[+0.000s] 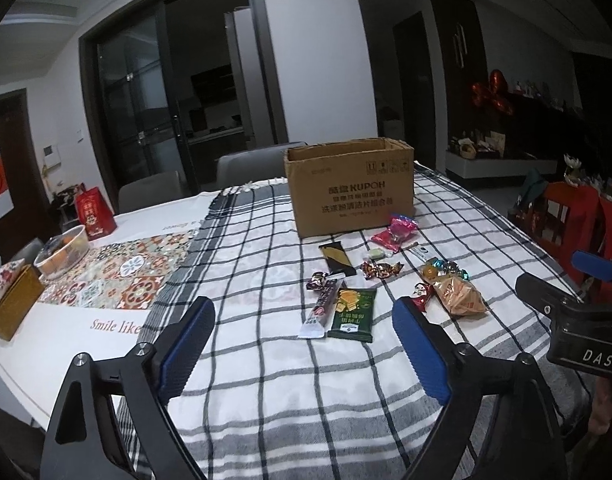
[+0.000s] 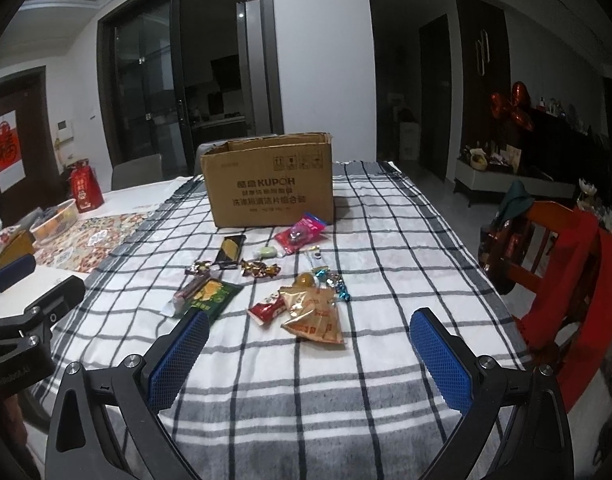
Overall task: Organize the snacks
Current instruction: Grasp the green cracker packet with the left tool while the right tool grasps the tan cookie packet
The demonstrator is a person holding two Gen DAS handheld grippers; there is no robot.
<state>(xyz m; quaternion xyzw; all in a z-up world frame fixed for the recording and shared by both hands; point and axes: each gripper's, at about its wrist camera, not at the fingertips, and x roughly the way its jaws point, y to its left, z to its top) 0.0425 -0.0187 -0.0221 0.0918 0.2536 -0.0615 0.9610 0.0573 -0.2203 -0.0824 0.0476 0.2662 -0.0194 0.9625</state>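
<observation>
An open cardboard box [image 1: 348,188] [image 2: 268,184] stands on the checked tablecloth [image 1: 266,380] [image 2: 386,240]. Several snacks lie in front of it: a green cracker pack [image 1: 353,314] [image 2: 212,298], a long purple bar [image 1: 322,310], a black-and-gold pack [image 1: 337,258] [image 2: 230,250], a pink bag [image 1: 395,232] [image 2: 300,234], a tan bag [image 1: 460,296] [image 2: 316,314], a small red pack [image 2: 268,308] and wrapped candies [image 1: 380,269] [image 2: 260,269]. My left gripper [image 1: 304,348] is open and empty, short of the snacks. My right gripper [image 2: 310,356] is open and empty, near the tan bag.
A patterned mat [image 1: 118,276], a food tub [image 1: 62,252], a red gift box [image 1: 95,214] and a tissue box [image 1: 10,304] sit at the table's left. Grey chairs [image 1: 250,164] stand behind the table. A red wooden chair [image 2: 558,264] stands at the right.
</observation>
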